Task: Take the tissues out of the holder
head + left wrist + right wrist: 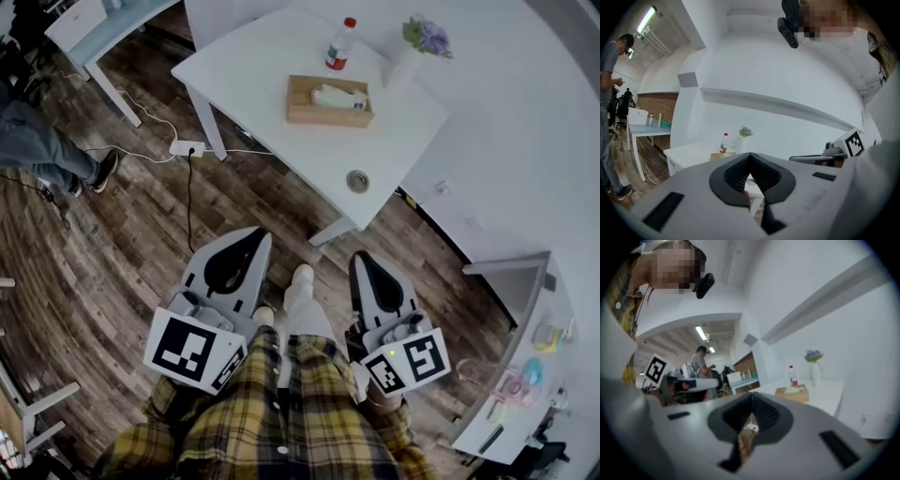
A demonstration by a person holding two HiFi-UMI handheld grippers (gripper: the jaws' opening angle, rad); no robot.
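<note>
A wooden tissue holder (328, 112) sits on the white table (281, 56) with white tissues (339, 96) lying in it. It also shows small in the left gripper view as the holder (718, 156) and in the right gripper view as the holder (793, 393). My left gripper (255, 236) and right gripper (361, 260) hang low by the person's legs, well short of the table, pointing toward it. Both are shut with nothing between the jaws, as seen at the left gripper (750, 155) and right gripper (752, 395).
On the table stand a red-capped bottle (339, 44), a white vase with flowers (419, 45) and a small round object (357, 181). A power strip (187, 147) with cables lies on the wood floor. A person (47, 150) stands at the left. A cluttered desk (520, 384) is at lower right.
</note>
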